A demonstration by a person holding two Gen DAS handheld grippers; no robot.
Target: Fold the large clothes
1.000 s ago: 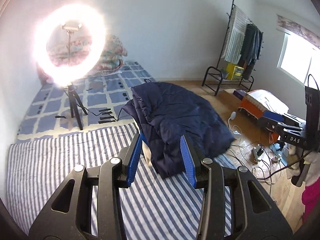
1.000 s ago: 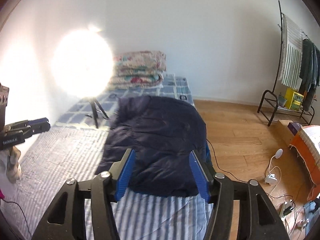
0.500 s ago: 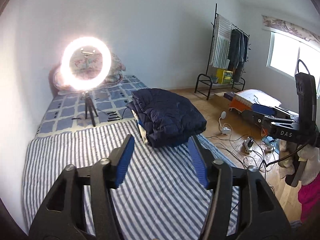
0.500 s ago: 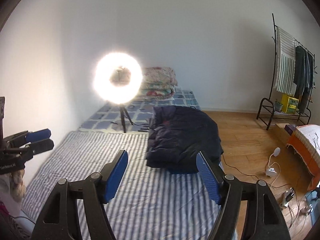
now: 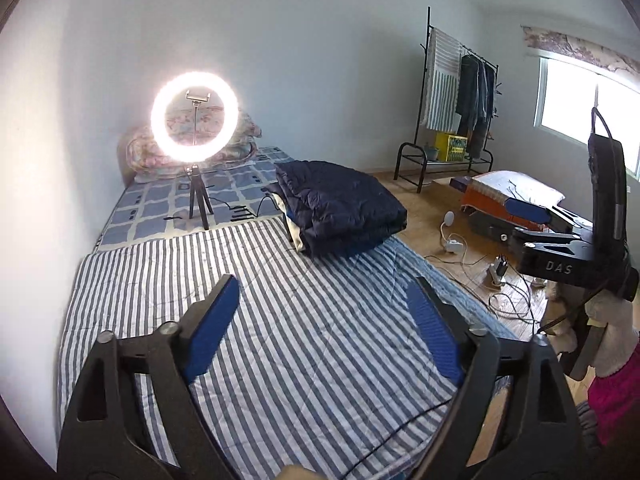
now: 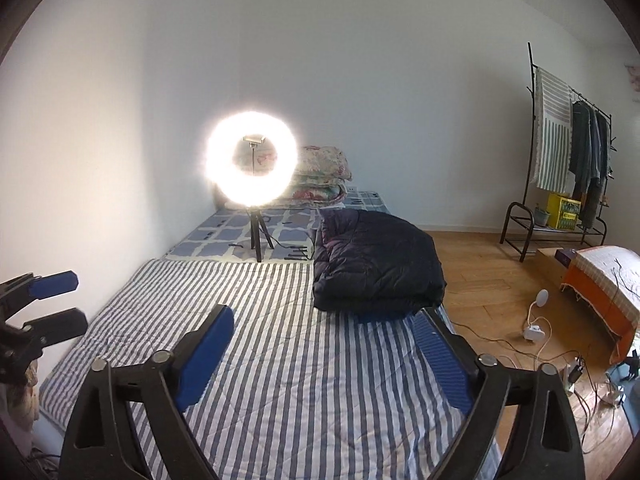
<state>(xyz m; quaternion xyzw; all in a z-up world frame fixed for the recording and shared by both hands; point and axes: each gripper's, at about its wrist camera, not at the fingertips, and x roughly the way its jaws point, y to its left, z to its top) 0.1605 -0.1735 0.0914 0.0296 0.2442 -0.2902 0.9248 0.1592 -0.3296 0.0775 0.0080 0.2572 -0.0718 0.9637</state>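
Folding looks finished: both grippers have backed away from the navy jacket (image 5: 340,208), which sits bundled at the striped mattress's (image 5: 280,340) far edge. Left gripper (image 5: 324,332) and right gripper (image 6: 320,356) are opening, fingers spread, nothing between.

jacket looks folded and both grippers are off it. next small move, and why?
Probably just finish opening and hold both grippers clear. The dark padded jacket lies as a compact folded bundle at the far edge of the striped quilt. The left gripper and right gripper are opening with nothing between their jaws, well short of the bundle. No other loose garment shows on the quilt.
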